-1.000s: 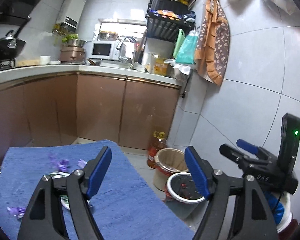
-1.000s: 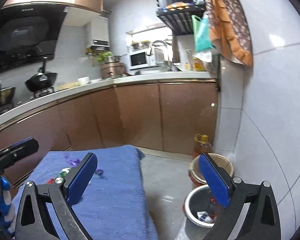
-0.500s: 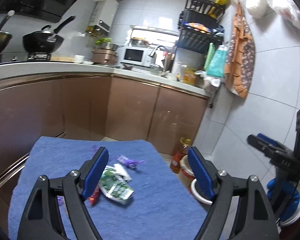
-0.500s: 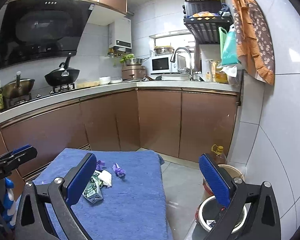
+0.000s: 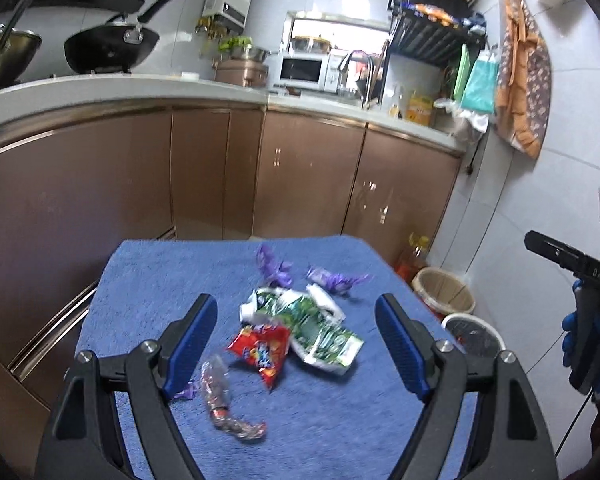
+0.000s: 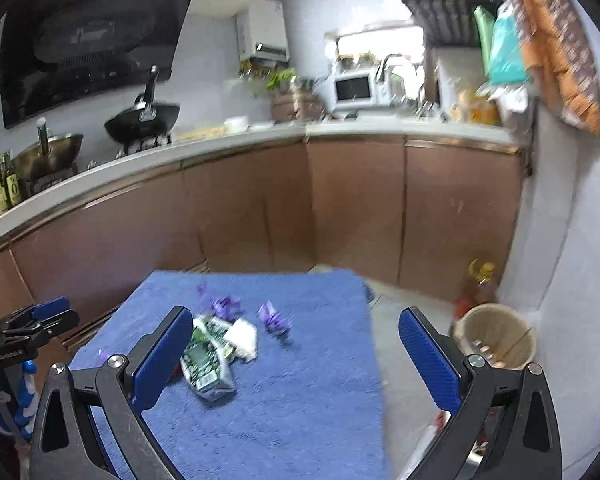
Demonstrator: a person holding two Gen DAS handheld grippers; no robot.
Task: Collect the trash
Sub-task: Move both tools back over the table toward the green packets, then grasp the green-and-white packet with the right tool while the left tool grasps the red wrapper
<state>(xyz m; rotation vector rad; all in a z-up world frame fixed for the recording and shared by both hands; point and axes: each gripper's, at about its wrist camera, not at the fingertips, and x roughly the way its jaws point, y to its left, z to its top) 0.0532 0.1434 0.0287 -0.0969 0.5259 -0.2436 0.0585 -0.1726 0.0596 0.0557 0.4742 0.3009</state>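
On the blue-towelled table (image 5: 148,280) the trash lies in a loose heap near the middle. Seen from the left wrist, a green-and-white wrapper (image 5: 312,320) sits at the centre, with a red snack packet (image 5: 262,350) touching it at its 7 o'clock and a clear crumpled wrapper (image 5: 220,396) further out toward 7. Two purple wrappers (image 5: 274,268) lie at 12 and 1 o'clock of the green one.

The left tongs (image 5: 296,344) hover above the heap with their blue pads spread wide and nothing between them touching either pad. The right tongs (image 6: 296,356) are likewise wide apart and empty, off the table's right edge.

On the floor at 3 o'clock of the table stand a beige bin (image 6: 496,336) and, just nearer, a white bin (image 5: 474,330). A blue-gloved hand (image 5: 588,344) holds the right tongs' handle.
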